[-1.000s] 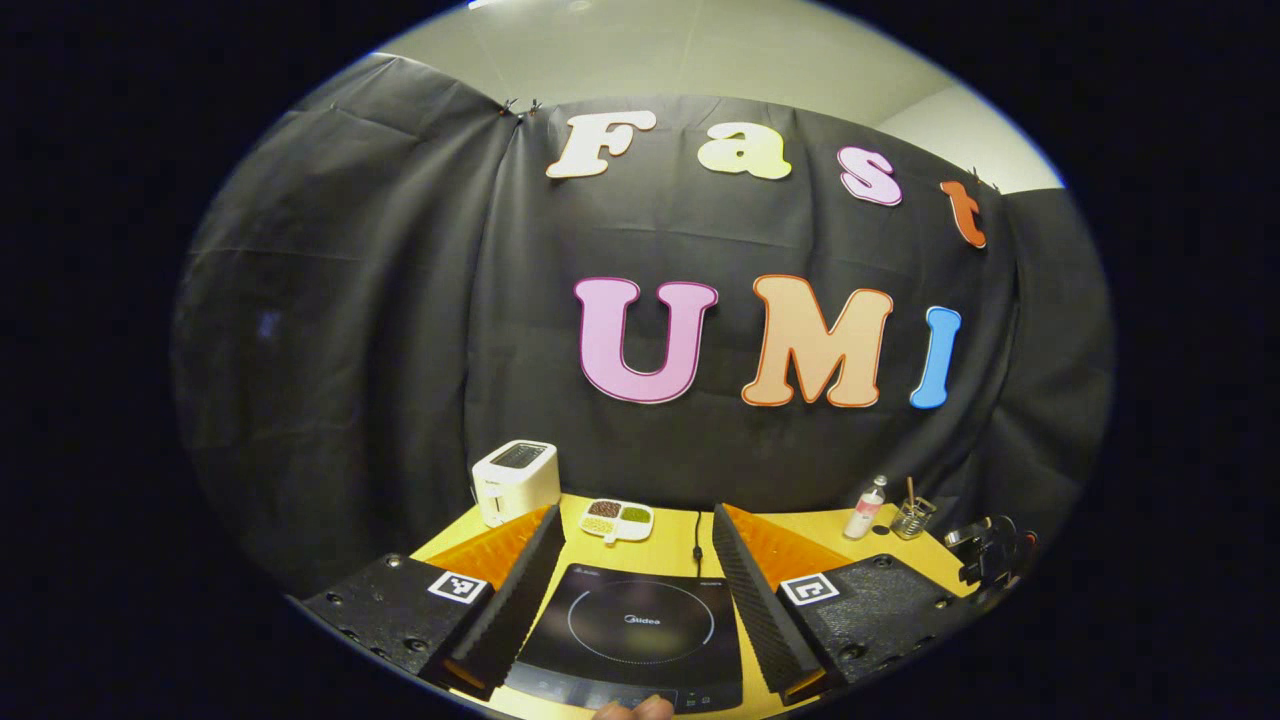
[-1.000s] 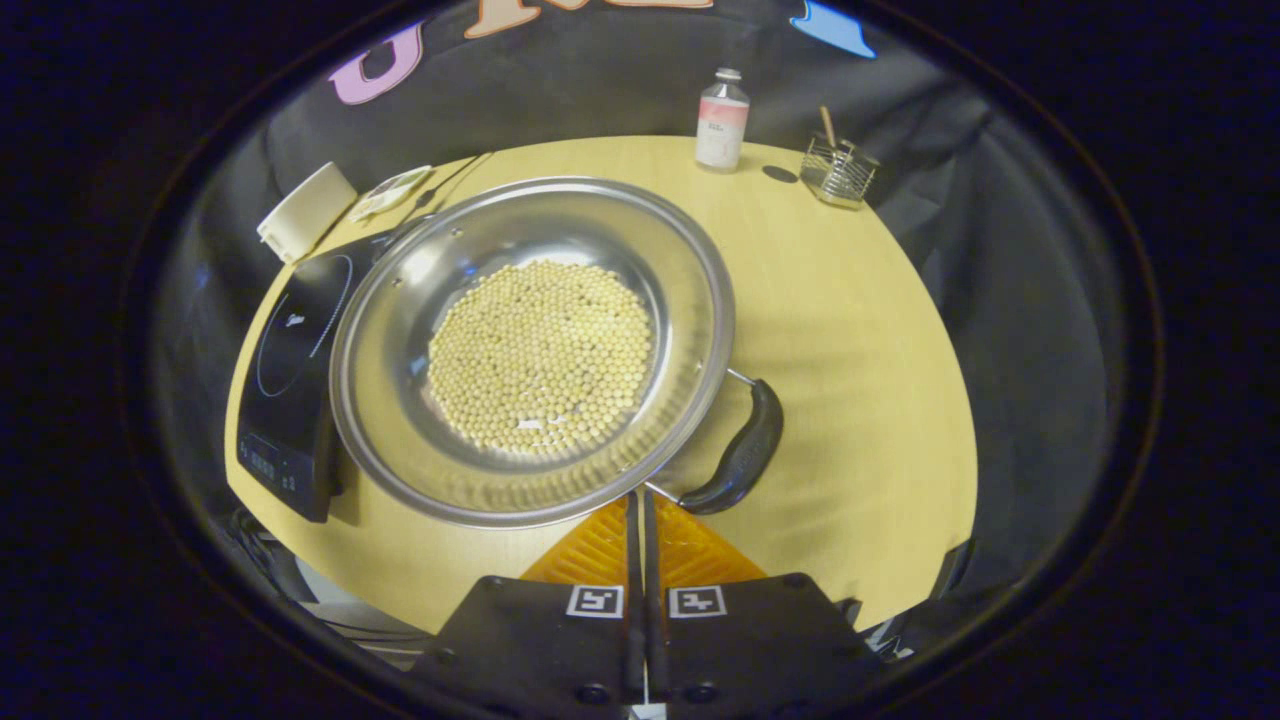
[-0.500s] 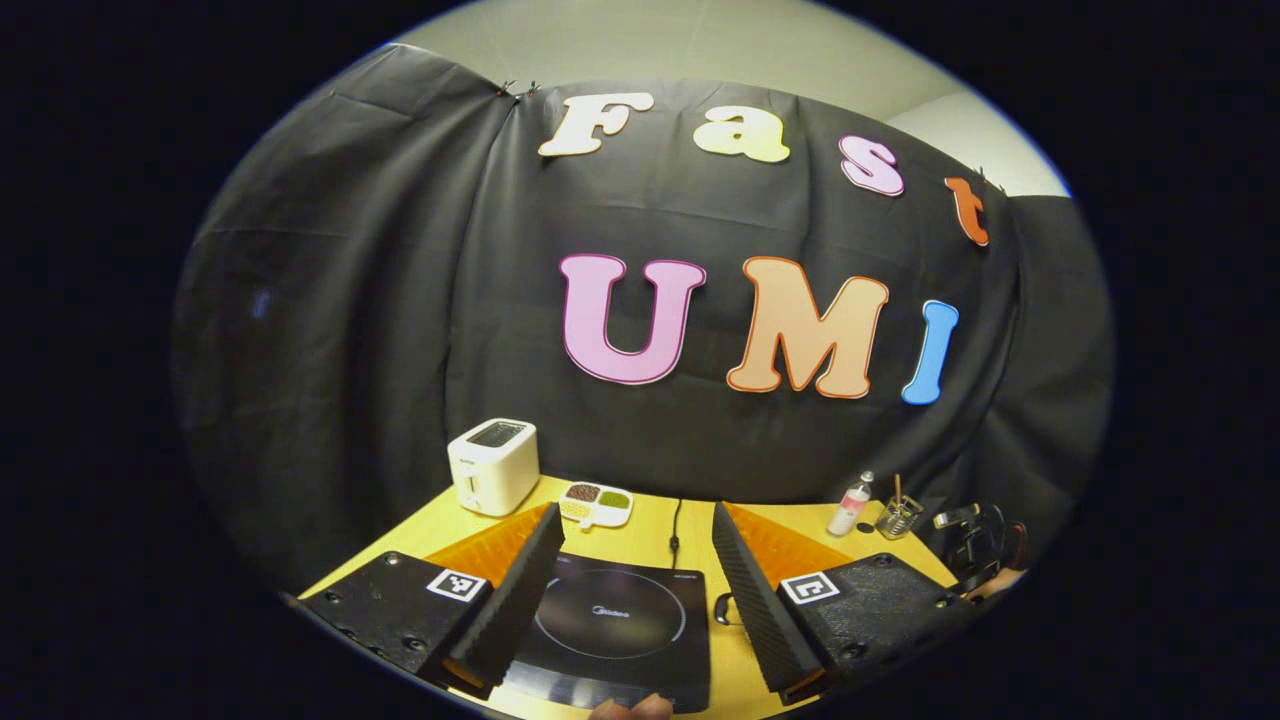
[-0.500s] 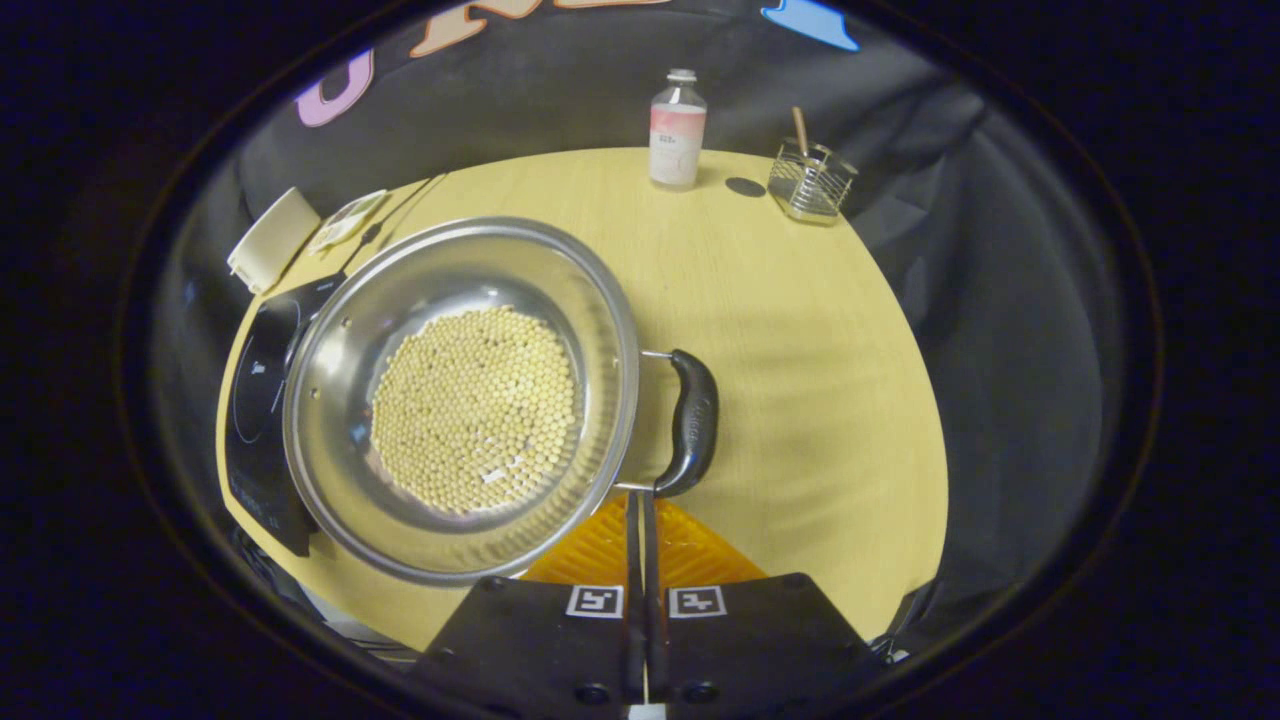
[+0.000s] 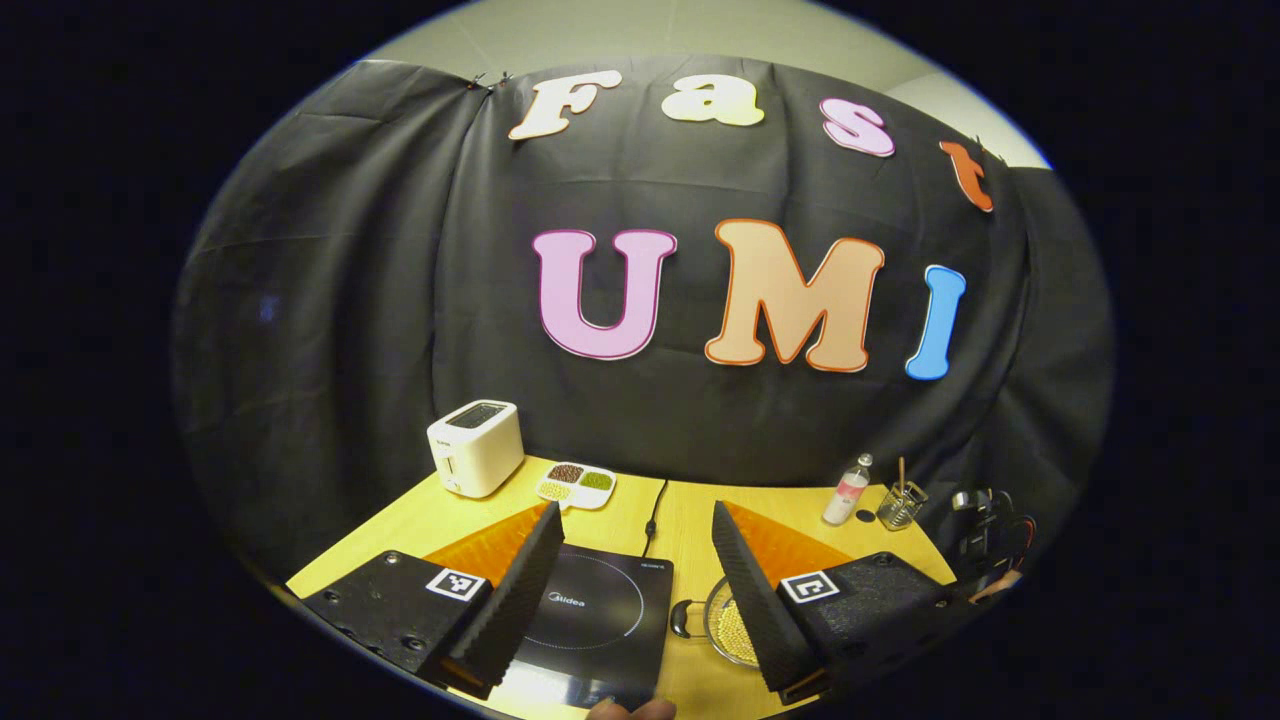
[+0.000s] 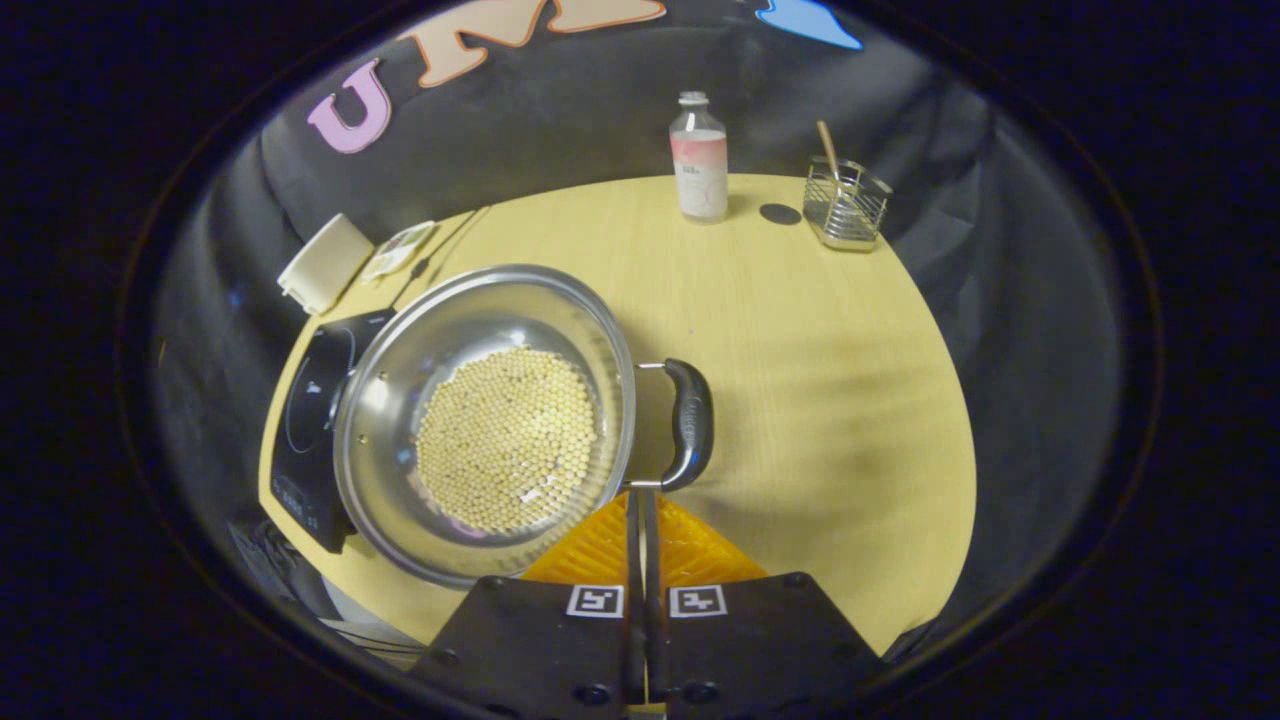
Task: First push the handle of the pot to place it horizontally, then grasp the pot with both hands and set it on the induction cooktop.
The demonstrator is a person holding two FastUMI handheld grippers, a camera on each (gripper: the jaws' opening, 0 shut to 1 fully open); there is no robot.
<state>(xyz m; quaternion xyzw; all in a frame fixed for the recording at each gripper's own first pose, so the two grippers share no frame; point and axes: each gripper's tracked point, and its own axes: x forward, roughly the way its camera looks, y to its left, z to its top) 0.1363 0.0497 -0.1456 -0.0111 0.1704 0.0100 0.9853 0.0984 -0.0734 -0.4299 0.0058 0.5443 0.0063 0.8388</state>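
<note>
Cooktop (image 6: 310,420) sits left, its maker's name too small here to read; the bean-filled pot (image 6: 490,420) rests on the table (image 6: 820,400) just beside it. Right gripper (image 6: 640,505), fingers closed and empty, nudges the handle (image 6: 690,420): push low and gently. Left gripper (image 5: 632,570) hangs open. Bottle (image 6: 700,160) label unreadable.

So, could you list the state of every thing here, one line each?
Steel pot: uncovered, holding pale beans, on the table beside the cooktop.
Black pot handle: near the right gripper's tips.
Black induction cooktop: bare.
White toaster: upright, slots empty.
Pink-labelled bottle: upright, capped.
Left gripper: open.
Right gripper: shut, empty.
</note>
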